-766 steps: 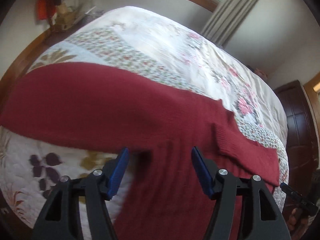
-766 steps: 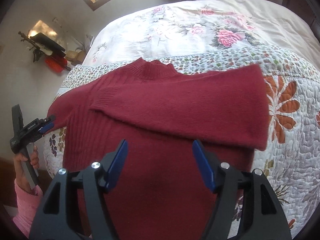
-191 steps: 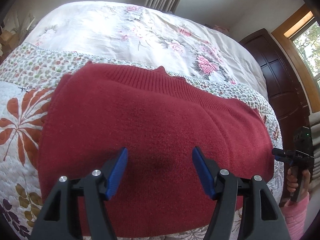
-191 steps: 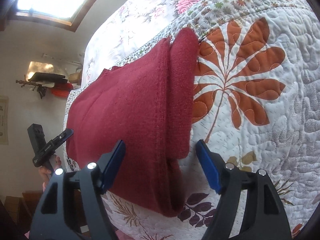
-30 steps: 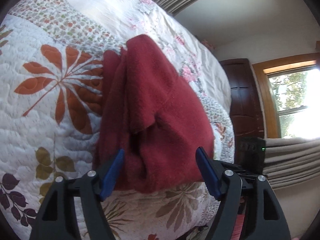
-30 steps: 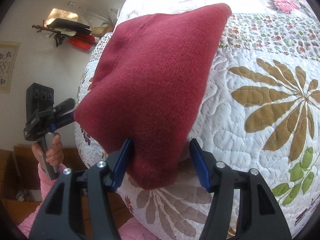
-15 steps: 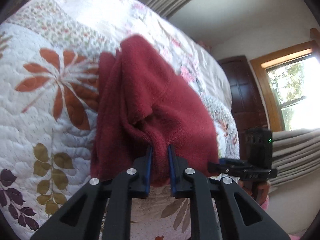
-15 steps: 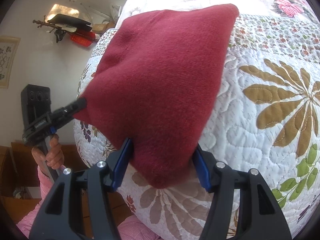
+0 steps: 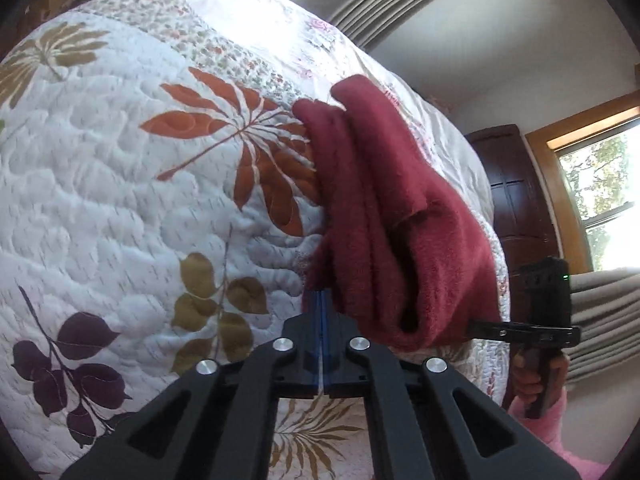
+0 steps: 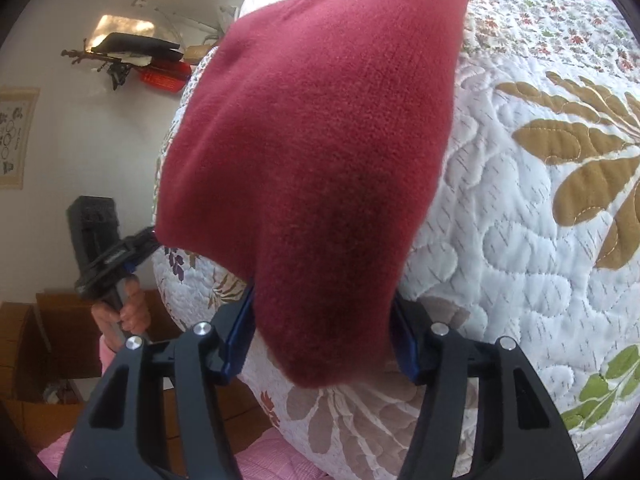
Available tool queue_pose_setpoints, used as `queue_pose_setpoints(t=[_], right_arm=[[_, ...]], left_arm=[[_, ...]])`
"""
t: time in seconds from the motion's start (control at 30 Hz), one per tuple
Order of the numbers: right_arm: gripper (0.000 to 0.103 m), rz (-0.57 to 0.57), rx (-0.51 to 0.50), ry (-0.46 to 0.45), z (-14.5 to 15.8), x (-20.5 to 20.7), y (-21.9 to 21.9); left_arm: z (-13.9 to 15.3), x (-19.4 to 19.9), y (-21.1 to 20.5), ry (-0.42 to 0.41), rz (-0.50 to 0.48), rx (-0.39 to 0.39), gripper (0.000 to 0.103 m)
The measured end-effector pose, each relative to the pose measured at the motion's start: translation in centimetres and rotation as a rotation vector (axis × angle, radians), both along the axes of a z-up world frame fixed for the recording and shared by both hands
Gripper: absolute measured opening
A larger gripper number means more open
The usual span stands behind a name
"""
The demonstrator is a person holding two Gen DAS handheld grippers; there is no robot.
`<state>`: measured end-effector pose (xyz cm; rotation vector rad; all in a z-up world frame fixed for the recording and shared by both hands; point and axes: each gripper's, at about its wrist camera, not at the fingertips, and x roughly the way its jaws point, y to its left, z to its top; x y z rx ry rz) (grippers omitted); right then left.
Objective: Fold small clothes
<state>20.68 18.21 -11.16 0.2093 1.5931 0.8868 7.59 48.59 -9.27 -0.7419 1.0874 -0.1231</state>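
Now, left to right. Left tool (image 9: 321,312): jaws pressed together, blue pads meeting, clenched on the near left edge of the sweater (image 9: 384,216), where a thin layer of knit runs down between the pads. Sweater is dark red, fuzzy knit, folded into a thick bundle with several stacked layers showing along its left side as parallel ridges; one fold gapes open as a dark pocket near the front. It lies on the quilt (image 9: 120,184) near the bed's front edge, partly over an orange leaf print. Quilt is white, stitched, with orange, tan and purple leaf motifs and a floral band beyond.

Right wrist view: sweater (image 10: 320,152) presents one broad smooth face, tapering to a rounded corner at the bottom that hangs between the fingers. Right tool (image 10: 324,344): jaws spread wide on either side of that corner, the blue pads at the cloth's edges; not closed down, so released. A hand (image 10: 124,312) in a pink sleeve (image 10: 106,356) grips the left tool's handle at far left.
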Motion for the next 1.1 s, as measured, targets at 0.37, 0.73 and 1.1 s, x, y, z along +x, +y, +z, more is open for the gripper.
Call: queue_pose_setpoints(t=[0.37, 0.73, 1.1], right_arm=[[0.059, 0.011, -0.032, -0.062, 1.6, -0.4, 0.2], [0.067, -0.009, -0.005, -0.084, 2.8, -0.8, -0.1], [0.061, -0.069, 0.052, -0.049, 2.9, 0.8, -1.4]], left_arm=[[3.7, 2.2, -3.4, -0.048, -0.104, -0.028, 0.058], [4.6, 3.1, -4.4, -0.109, -0.14, -0.045, 0.008], [-0.2, 2.4, -3.1, -0.02, -0.147, 0.042, 0.008]])
